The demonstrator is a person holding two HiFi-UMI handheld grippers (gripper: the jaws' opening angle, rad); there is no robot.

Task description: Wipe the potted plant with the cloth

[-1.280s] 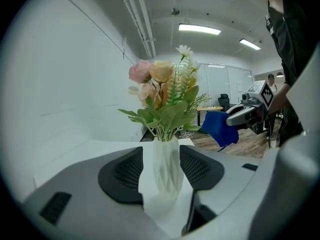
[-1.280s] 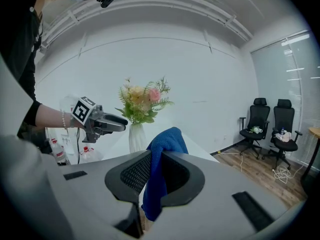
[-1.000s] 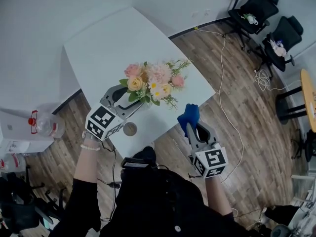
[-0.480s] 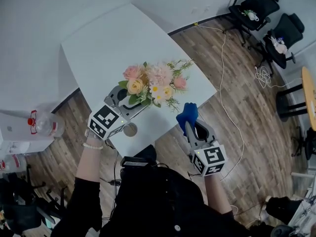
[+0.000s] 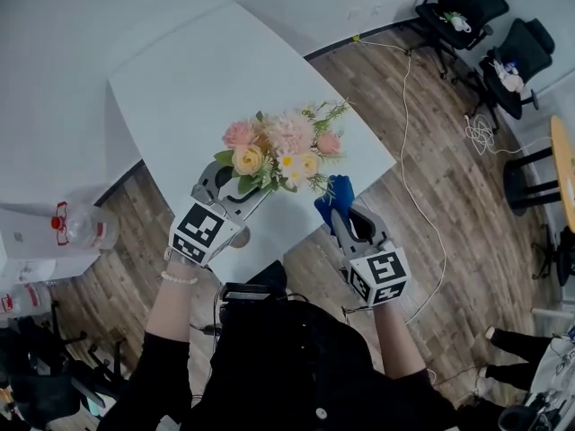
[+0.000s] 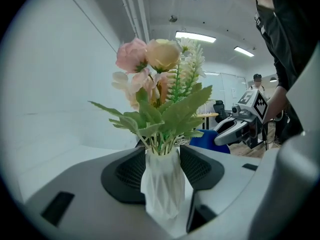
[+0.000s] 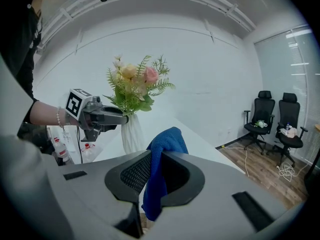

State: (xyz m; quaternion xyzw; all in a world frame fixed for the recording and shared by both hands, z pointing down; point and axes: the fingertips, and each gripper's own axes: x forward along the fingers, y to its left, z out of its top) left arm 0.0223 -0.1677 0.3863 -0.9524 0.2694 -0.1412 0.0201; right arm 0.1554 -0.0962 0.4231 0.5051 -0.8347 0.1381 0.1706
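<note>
Down below us sits the big white rectangular table (image 5: 180,70), standing on a brown wood-plank floor (image 5: 431,178). Way off the table's far right corner, two black office chairs (image 5: 473,9) are parked by the wall. Off the table's left side there's a clear plastic water jug with a red cap (image 5: 83,227).

The potted plant (image 5: 280,146) stands upright on the table, close to its near edge. It's a bunch of pink, peach and cream flowers with green leaves in a white faceted vase (image 6: 161,186).

Our left gripper (image 6: 162,154) reaches in over the table's near edge with one jaw on each side of the vase. Those jaws have just been closing, and the black mesh pads (image 6: 131,173) now look snug against both sides of the vase, so we'd call that a grip on it.

Our right gripper (image 7: 156,156) hangs at the table's near right edge, clenched on a blue terry cloth (image 7: 167,136). The cloth bunches up above the jaws and dangles below them. It sits over the table's edge, just beside the plant's lower leaves. Whether it's actually touching them, we can't tell.
</note>
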